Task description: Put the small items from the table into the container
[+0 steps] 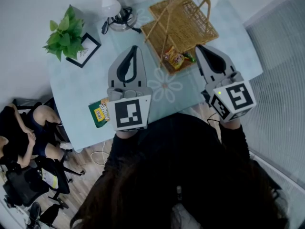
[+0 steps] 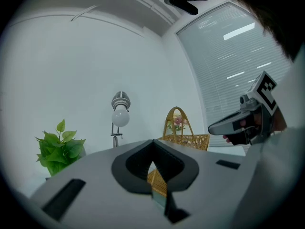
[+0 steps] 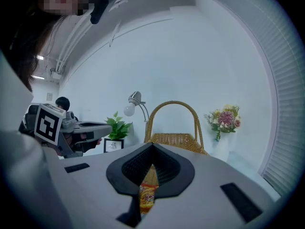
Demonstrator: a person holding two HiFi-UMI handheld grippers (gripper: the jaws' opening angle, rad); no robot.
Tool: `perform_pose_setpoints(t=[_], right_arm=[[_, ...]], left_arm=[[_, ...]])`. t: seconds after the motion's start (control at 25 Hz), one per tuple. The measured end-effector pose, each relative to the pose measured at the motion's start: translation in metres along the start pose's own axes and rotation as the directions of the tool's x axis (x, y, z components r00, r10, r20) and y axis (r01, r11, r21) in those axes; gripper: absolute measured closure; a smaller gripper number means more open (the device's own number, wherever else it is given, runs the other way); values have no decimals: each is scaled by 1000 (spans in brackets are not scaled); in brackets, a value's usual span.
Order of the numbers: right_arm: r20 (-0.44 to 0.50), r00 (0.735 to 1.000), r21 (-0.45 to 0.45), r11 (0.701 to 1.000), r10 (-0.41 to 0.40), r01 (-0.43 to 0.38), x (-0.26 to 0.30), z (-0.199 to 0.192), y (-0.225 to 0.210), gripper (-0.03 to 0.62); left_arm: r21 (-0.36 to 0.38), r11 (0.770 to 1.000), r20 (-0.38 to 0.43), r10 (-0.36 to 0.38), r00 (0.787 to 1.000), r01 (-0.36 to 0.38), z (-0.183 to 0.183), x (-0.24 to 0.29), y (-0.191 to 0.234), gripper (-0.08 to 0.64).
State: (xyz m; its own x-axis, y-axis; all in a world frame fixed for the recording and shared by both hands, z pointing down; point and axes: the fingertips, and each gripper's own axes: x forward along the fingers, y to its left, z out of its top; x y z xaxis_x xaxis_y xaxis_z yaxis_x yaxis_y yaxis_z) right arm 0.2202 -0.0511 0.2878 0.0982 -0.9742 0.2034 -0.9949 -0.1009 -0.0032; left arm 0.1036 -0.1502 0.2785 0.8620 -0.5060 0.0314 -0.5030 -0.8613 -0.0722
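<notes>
Dangling snack packet [image 3: 147, 195], long axis vertical

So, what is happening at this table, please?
A person holds a gripper in each hand above a table. The right gripper, tongs shut, hovers by the wicker basket, where an orange snack packet lies in the near corner. The left gripper is shut and empty. A green packet lies on the table beside it.
</notes>
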Motion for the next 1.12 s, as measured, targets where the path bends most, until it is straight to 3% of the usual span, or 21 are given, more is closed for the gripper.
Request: perform_pose_setpoints(t=[0.16,0.36,0.64,0.76,0.88,1.12], right_arm=[[3,1000,-9,1000,9,-9,1,2,3,568],[26,999,34,998,46,-47,5,6,8,566],[80,974,11,977,210,-212,17,24,50,565],[85,940,4,943,331,-333,25,26,83,565],[65,891,-4,893,449,-450,41,19,120,565],[-40,776,-53,774,630,-631,71,-12,191,561]], left_arm=[[4,1000,1,11,1000,-11,1,-3,3,558],[-47,999,27,10,1000,-8,5,-9,6,558],[-54,996,41,76,996,-73,10,-25,29,558],[-57,990,51,130,990,-127,13,-38,47,558],[-69,971,26,232,972,-229,11,-61,75,558],[-60,901,36,432,901,-429,13,-120,136,558]])
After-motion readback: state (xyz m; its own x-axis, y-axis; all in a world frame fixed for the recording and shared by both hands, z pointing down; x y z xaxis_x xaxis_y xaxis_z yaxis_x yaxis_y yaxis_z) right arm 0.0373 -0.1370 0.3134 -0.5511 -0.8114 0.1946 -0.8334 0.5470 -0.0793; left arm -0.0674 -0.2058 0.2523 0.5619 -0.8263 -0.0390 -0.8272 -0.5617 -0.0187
